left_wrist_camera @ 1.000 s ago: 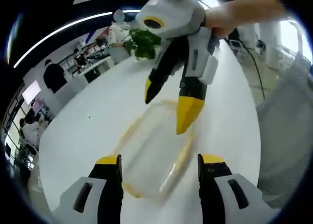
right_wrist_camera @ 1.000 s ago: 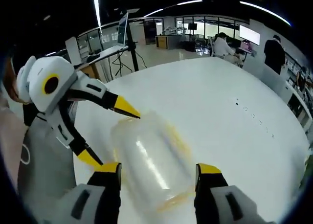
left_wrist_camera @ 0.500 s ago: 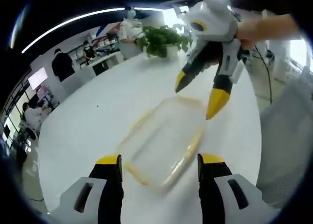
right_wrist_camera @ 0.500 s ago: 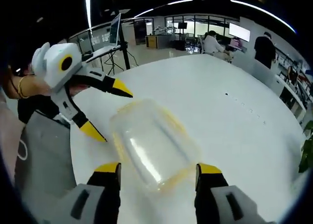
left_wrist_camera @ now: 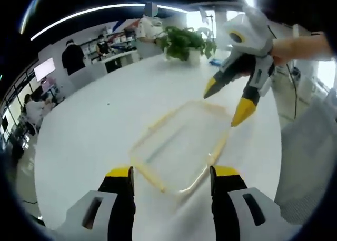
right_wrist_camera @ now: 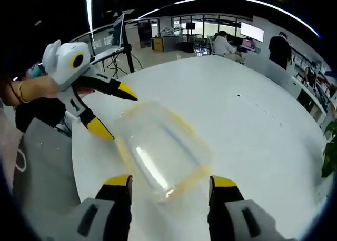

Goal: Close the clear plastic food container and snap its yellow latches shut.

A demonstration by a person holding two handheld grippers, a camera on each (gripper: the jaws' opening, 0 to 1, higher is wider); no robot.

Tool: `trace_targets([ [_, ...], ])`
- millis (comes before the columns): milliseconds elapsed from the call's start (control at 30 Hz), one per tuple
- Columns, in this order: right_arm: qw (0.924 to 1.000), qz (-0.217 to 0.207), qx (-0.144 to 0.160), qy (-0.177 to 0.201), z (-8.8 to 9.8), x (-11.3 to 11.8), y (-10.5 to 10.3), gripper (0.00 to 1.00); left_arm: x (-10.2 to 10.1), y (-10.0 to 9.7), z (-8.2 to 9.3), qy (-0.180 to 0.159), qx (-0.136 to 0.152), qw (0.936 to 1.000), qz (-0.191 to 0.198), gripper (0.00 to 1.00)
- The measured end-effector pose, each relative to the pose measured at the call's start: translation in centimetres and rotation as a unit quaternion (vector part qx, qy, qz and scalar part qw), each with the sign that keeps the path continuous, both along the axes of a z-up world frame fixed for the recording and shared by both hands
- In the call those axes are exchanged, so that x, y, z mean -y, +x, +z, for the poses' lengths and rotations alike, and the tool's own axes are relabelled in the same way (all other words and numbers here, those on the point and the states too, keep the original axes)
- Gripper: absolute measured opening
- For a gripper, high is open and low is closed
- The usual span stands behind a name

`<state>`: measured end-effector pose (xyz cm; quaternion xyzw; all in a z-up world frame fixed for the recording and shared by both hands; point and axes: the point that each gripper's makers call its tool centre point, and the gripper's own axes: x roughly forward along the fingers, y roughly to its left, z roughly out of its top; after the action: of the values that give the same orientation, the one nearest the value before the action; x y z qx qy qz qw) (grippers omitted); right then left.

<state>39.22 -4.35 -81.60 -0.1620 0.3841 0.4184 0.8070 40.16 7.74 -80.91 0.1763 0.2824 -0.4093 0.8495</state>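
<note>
A clear plastic food container [left_wrist_camera: 181, 145] with yellow edging lies flat on the white round table [left_wrist_camera: 89, 130]. My left gripper [left_wrist_camera: 171, 175] hovers open just short of its near end, nothing between the jaws. In the left gripper view the right gripper [left_wrist_camera: 226, 104] comes in from the upper right, open, its yellow tips above the container's far right corner. In the right gripper view the container [right_wrist_camera: 160, 149] lies ahead of my open right gripper [right_wrist_camera: 171, 180], and the left gripper [right_wrist_camera: 113, 112] stands open at the container's left end. Neither gripper touches it.
A potted green plant [left_wrist_camera: 184, 41] stands at the table's far side. Several people, desks and monitors [right_wrist_camera: 251, 31] ring the room. A grey fabric surface [right_wrist_camera: 42, 162] lies beside the table's edge. A hand [left_wrist_camera: 297, 43] holds the right gripper.
Both grippers have pulled back from the container; a second ago the right gripper's tips hung right over its middle. The container lies in the same spot.
</note>
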Motion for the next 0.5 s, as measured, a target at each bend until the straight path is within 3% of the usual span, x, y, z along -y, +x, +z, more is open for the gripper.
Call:
trace_targets([
  [500, 1.0, 0.0, 0.002, 0.0, -0.56, -0.69, 0.72, 0.55, -0.19, 0.45, -0.87, -0.006, -0.017, 0.9998, 0.012, 0.5],
])
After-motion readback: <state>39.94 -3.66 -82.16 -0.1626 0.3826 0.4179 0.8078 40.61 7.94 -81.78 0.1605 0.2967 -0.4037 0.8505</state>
